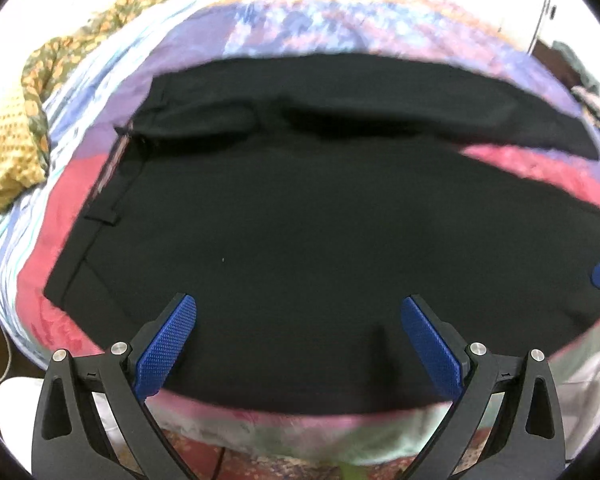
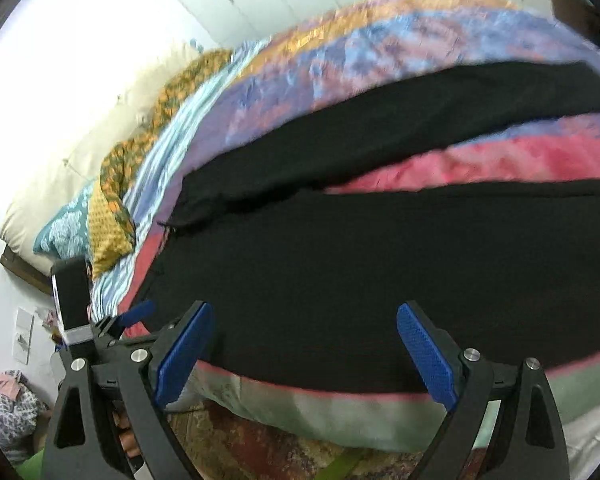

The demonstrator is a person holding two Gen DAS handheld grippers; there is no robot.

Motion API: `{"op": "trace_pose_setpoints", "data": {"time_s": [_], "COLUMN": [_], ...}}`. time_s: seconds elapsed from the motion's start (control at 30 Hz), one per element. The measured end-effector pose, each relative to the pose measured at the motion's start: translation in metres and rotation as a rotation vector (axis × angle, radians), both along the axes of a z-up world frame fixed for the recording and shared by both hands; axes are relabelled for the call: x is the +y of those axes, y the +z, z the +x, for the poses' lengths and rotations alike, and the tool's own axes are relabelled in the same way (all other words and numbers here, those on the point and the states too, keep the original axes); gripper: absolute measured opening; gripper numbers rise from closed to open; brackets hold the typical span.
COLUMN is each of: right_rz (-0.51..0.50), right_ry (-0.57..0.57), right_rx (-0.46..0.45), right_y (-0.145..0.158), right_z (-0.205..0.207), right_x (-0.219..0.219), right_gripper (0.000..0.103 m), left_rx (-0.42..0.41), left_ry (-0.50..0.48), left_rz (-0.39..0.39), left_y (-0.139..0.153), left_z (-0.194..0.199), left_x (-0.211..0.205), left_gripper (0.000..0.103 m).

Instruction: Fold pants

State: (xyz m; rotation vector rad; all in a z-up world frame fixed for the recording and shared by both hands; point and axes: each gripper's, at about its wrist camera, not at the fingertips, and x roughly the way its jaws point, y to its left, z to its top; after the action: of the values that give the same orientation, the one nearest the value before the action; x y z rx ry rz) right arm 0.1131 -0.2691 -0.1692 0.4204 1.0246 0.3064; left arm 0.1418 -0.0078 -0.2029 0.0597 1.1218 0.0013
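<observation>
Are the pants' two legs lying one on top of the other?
No, the pants lie spread, a pink strip of bedspread showing between the legs.

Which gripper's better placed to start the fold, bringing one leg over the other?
Probably right. The right gripper is open over the near leg of the pants, where the two legs split across the bedspread. The left gripper, also open, hovers nearer the waistband.

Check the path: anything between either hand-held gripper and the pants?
Nothing visible. The black pants lie spread on the patterned bedspread, bare on top. The left hand-held gripper and right hand-held gripper both stand open right over the near edge.
</observation>
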Motion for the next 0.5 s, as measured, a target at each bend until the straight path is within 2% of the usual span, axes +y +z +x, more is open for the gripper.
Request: {"op": "trace_pose_setpoints", "data": {"time_s": [0.07,0.17,0.33,0.43,0.5], "right_rz": [0.003,-0.002,-0.058,-0.088,-0.152], "right_ry": [-0.002,-0.053,-0.174,-0.338,-0.431], "right_rx": [0.066,0.132,0.113,0.132,0.138], "right_y": [-0.022,-0.044,-0.041,-0.037,-0.026], "right_z": [0.008,0.008,-0.008,-0.02,-0.024], "right_x": [-0.007,-0.041,-0.131,-0.202,-0.229], "right_gripper": [0.093,0.093,0.093,0.093,0.093], "left_rx": [0.029,0.012,0.006,-0.005,-0.037], "left_ry": [0.007,0.003,0.022,0.067,0.087], "left_rz": [0.015,0.017,0.022,-0.009,-0.033], "left_y": [-0.013,-0.019,-0.013,0.0,0.013], "left_z": [0.001,-0.005,-0.006,0.003,0.019], "left_x": [0.004,0.014,0.031,0.043,0.046], "left_gripper": [0.102,0.102,0.102,0.102,0.102]}}
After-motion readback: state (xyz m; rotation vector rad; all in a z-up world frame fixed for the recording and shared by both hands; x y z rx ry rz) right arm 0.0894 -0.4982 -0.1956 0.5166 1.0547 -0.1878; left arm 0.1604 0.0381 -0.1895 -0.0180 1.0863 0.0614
